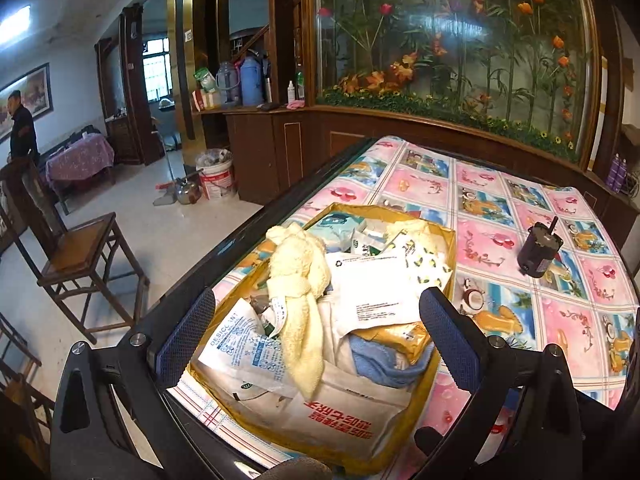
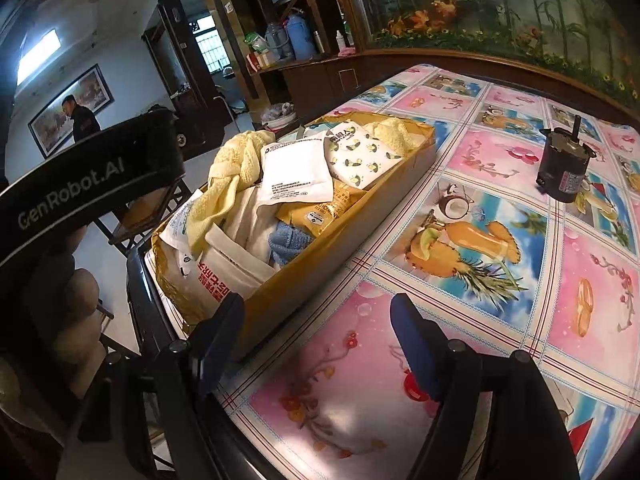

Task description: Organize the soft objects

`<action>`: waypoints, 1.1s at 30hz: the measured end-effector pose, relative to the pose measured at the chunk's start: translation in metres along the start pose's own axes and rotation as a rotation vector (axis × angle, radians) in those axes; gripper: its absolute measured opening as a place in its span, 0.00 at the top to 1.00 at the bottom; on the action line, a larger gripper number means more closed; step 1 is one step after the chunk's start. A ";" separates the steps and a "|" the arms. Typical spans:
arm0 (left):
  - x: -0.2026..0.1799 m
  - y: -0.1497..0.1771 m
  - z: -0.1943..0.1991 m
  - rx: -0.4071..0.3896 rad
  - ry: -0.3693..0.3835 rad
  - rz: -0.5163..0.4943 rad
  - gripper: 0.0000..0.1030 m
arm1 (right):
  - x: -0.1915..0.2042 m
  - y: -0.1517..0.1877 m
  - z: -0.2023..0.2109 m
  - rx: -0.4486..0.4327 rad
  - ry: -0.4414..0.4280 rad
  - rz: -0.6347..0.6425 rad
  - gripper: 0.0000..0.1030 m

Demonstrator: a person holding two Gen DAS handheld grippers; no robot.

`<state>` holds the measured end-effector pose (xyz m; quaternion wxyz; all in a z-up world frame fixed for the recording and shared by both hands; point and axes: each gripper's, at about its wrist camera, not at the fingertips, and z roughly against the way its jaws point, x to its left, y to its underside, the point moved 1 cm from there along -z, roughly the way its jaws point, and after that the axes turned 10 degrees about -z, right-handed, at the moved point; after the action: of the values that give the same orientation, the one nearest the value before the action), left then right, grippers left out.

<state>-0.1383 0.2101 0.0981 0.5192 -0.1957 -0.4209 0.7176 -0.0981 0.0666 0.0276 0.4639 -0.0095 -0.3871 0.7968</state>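
A shallow yellow cardboard box (image 1: 436, 364) sits at the table's near left corner, full of soft packets and cloths. A knotted pale yellow towel (image 1: 298, 280) lies on top, a blue cloth (image 1: 384, 360) at the near right, white packets (image 1: 368, 280) in the middle. My left gripper (image 1: 316, 344) is open and empty, held just above the box's near end. The box also shows in the right wrist view (image 2: 320, 276), with the yellow towel (image 2: 232, 176) and blue cloth (image 2: 288, 244). My right gripper (image 2: 320, 340) is open and empty, low over the tablecloth beside the box's near right corner.
A black cylindrical motor (image 1: 538, 250) stands on the flowered tablecloth (image 1: 560, 320) to the right of the box, and shows in the right wrist view (image 2: 566, 168). A wooden chair (image 1: 80, 256) stands left of the table. A person (image 1: 22, 128) stands far left.
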 end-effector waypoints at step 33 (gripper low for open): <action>0.031 0.014 -0.026 0.093 0.047 0.095 0.00 | 0.032 0.009 -0.002 -0.015 0.052 0.114 0.27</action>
<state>-0.1396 0.2474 0.0767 0.5030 -0.2077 -0.3651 0.7554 -0.1222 0.0891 0.0315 0.4276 -0.0554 -0.3796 0.8185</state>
